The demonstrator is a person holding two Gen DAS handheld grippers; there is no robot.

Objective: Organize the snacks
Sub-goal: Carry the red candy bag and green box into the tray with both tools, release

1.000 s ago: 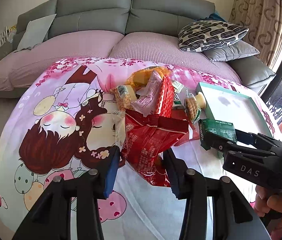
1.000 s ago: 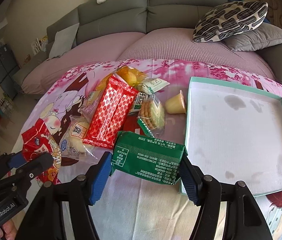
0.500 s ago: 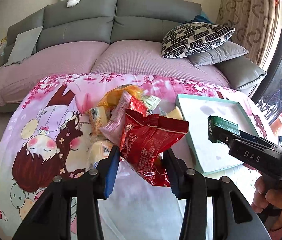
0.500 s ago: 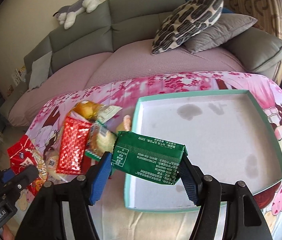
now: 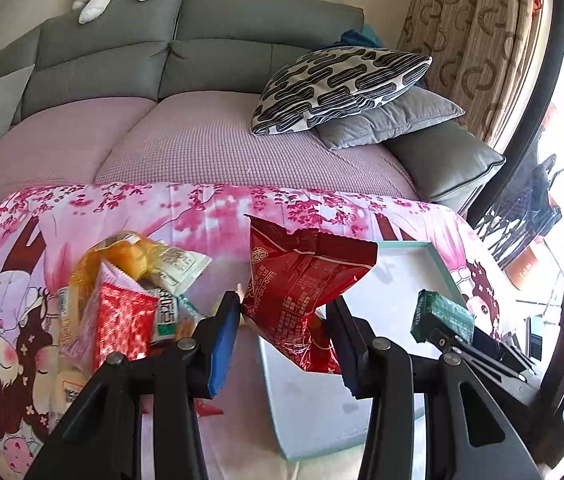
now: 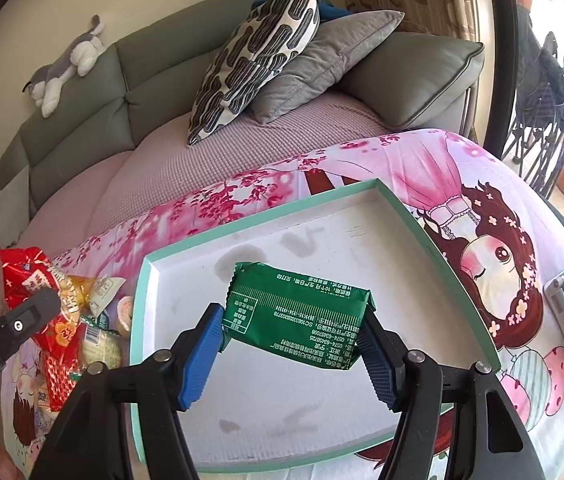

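Snacks hung clamped over the tray [image 6: 150, 280] as we held a red bag [image 5: 301, 284] in our left gripper [image 5: 282, 344] and a green packet [image 6: 297, 316] in our right gripper [image 6: 289, 360].

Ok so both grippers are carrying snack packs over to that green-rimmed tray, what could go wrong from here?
1. The left gripper pinches the crinkly red bag only low down; its loose top could flop or slip out before the tray.
2. The right gripper holds the green pack by its ends above the tray; let go from there, it may land askew.
3. Both grippers are close together over the tray and could bump.
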